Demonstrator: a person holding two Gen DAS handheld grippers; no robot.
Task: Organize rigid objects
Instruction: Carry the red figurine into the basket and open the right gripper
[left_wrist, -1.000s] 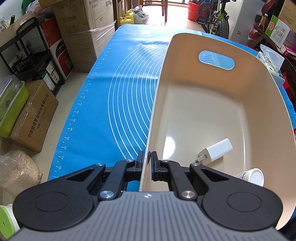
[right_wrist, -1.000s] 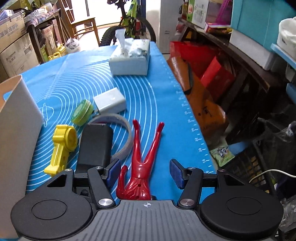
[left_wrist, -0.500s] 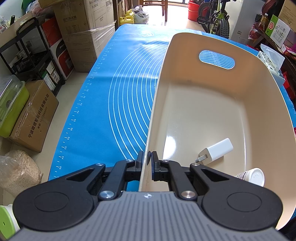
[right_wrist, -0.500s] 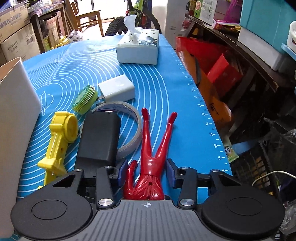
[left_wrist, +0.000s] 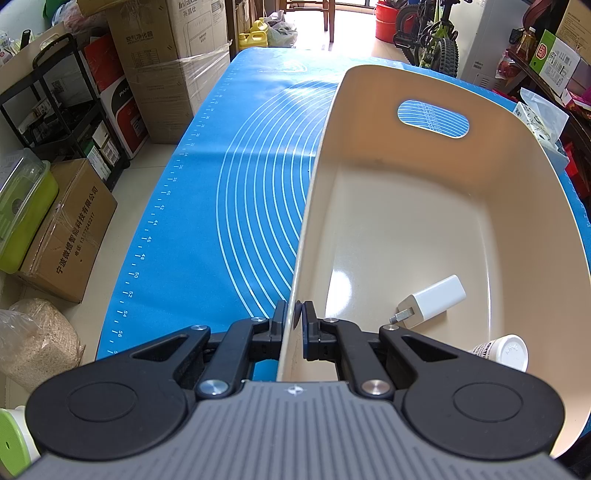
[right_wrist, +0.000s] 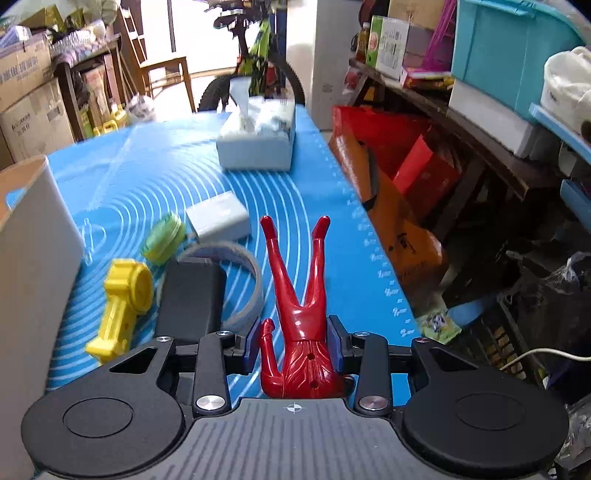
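Blue mat (left_wrist: 236, 206) with white rings covers the table, seen in both wrist views; cream bin (left_wrist: 406, 221) stands on it, long rim toward the left gripper, oval handle slot in its far wall.

Left gripper (left_wrist: 294, 317): jaws together on the near part of the bin's left wall, one pad outside, one inside, pressing the thin rim between them.

Tissue box (right_wrist: 256, 142) sits at the far end of the mat, a tissue standing out of its top.

Right gripper (right_wrist: 293, 343): jaws have just been closing; they now clamp the red figure (right_wrist: 301, 295) at its torso, legs pointing away from the camera and spread in a V; the legs appear raised off the mat, though the contact cannot be told for sure.

Left of the figure on the mat: black box (right_wrist: 192, 295) lying over part of a clear tape ring (right_wrist: 242, 288); yellow plastic toy (right_wrist: 123, 299) beside the black box, near the bin's white outer wall; white block (right_wrist: 218, 216) and green tape roll (right_wrist: 164, 238) farther back, just beside each other.

Inside the bin: white charger plug (left_wrist: 432, 301) flat on the floor, prongs toward the camera; small white bottle (left_wrist: 504, 350) on its side in the near right corner.
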